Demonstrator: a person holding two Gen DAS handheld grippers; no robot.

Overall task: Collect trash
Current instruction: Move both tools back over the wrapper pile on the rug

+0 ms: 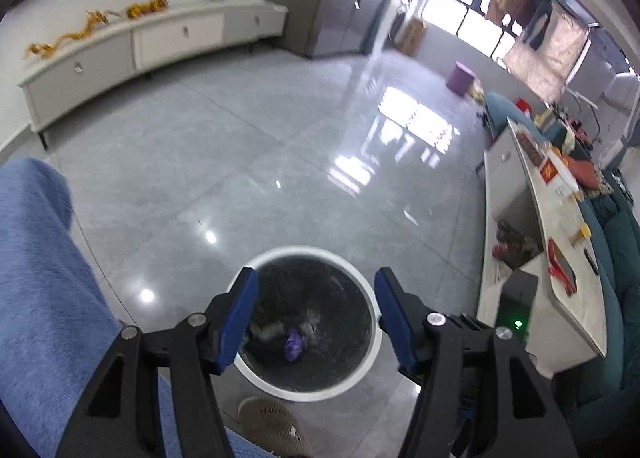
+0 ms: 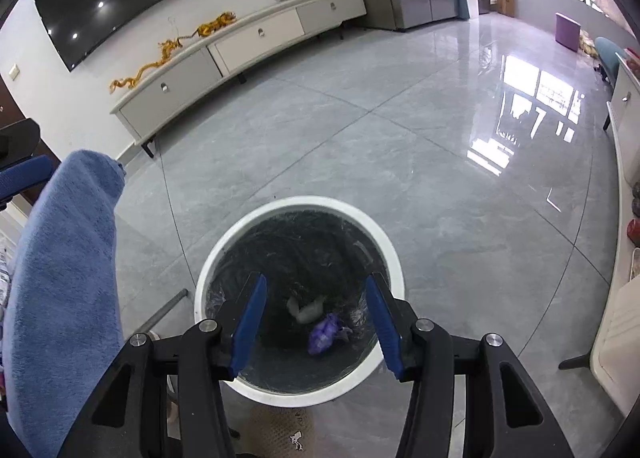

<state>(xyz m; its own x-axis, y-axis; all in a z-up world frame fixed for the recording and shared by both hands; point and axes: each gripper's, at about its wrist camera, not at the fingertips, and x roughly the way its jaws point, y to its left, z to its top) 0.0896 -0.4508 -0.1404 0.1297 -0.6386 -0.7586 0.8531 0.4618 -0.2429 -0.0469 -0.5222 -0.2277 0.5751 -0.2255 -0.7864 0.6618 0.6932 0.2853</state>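
Both grippers, left gripper (image 1: 314,290) and right gripper (image 2: 316,296), hang released and empty above the white-rimmed trash bin (image 2: 390,254). Purple wrapper (image 2: 322,336) and pale crumpled trash (image 2: 306,310) lie inside. No writing is legible.

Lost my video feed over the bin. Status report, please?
Left gripper and right gripper open, empty, over the trash bin. Purple wrapper and pale scrap lie inside. Nothing blocking.
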